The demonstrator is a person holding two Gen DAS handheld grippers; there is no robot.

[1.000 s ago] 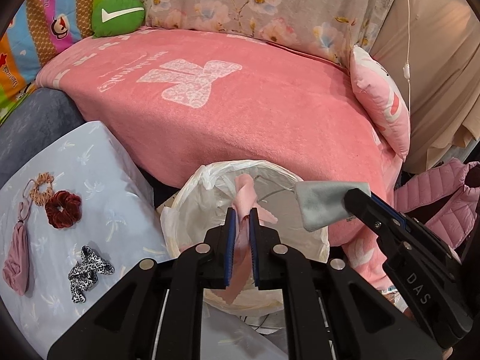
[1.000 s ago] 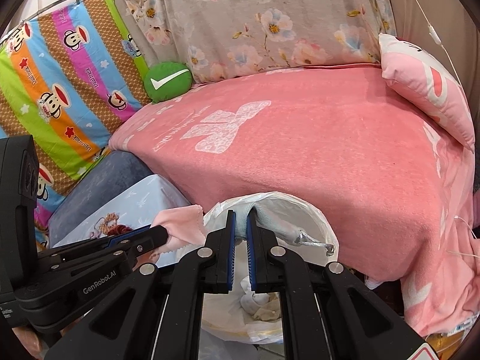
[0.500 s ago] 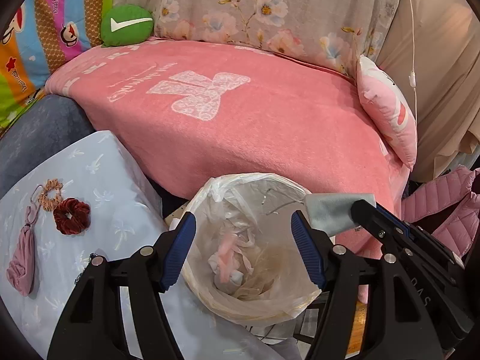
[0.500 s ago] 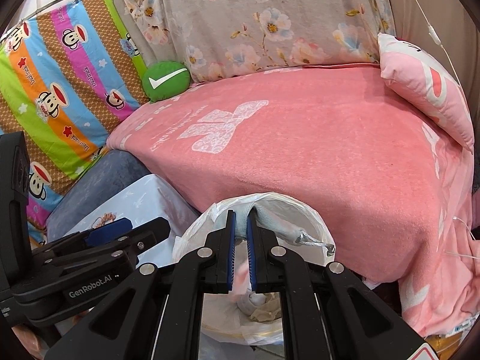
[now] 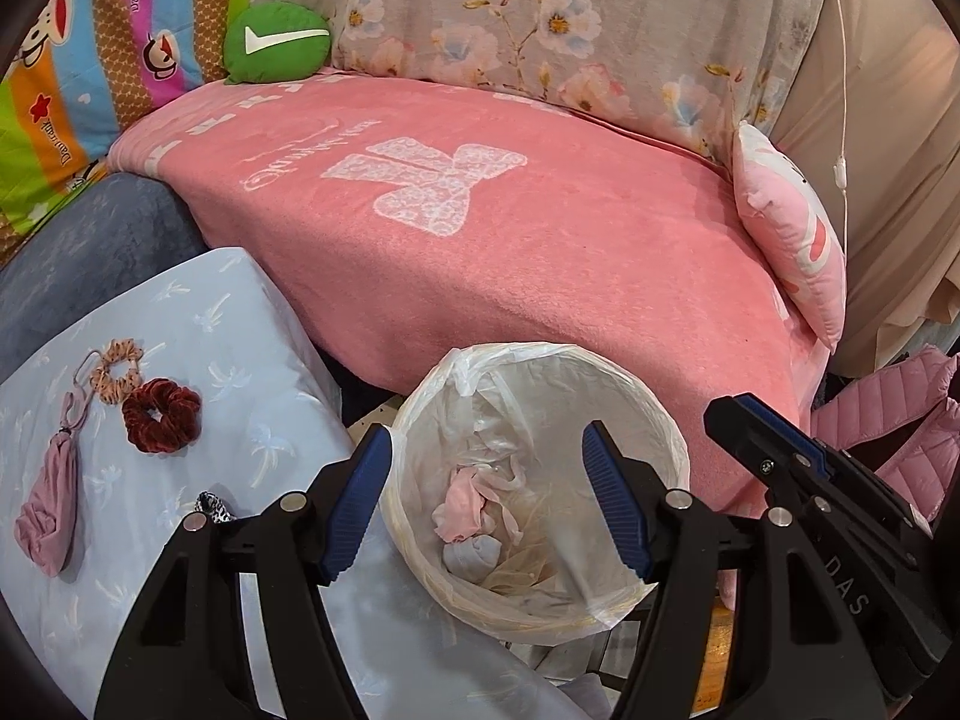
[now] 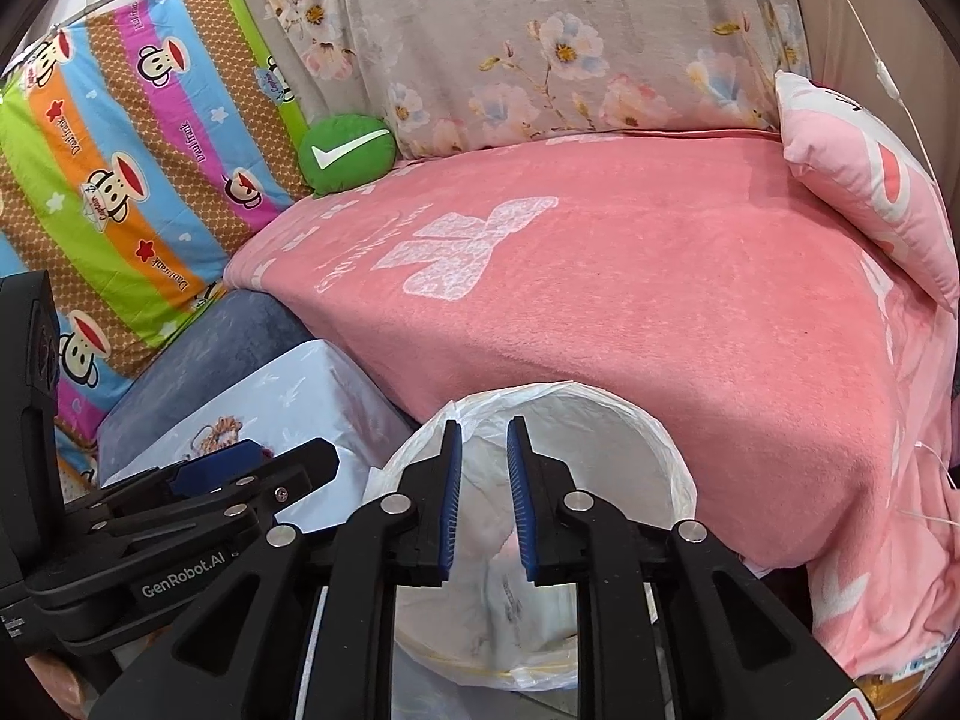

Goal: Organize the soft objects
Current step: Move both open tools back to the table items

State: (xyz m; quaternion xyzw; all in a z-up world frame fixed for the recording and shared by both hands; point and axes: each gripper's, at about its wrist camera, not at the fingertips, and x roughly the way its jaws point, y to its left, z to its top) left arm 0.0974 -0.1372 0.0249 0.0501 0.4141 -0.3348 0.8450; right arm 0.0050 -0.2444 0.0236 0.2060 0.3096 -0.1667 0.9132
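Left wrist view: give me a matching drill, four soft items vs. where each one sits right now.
Items:
1. dark red scrunchie
2. pink cloth
3. green cushion
4. pink pouch

Places:
A. at the back of the pink blanket, against the floral fabric
B. on the pale blue sheet, nearest the left edge of the view
C. inside the lined bin
D. on the pale blue sheet, right next to the small tan scrunchie

Pairs: 1-D, 2-C, 3-A, 4-B
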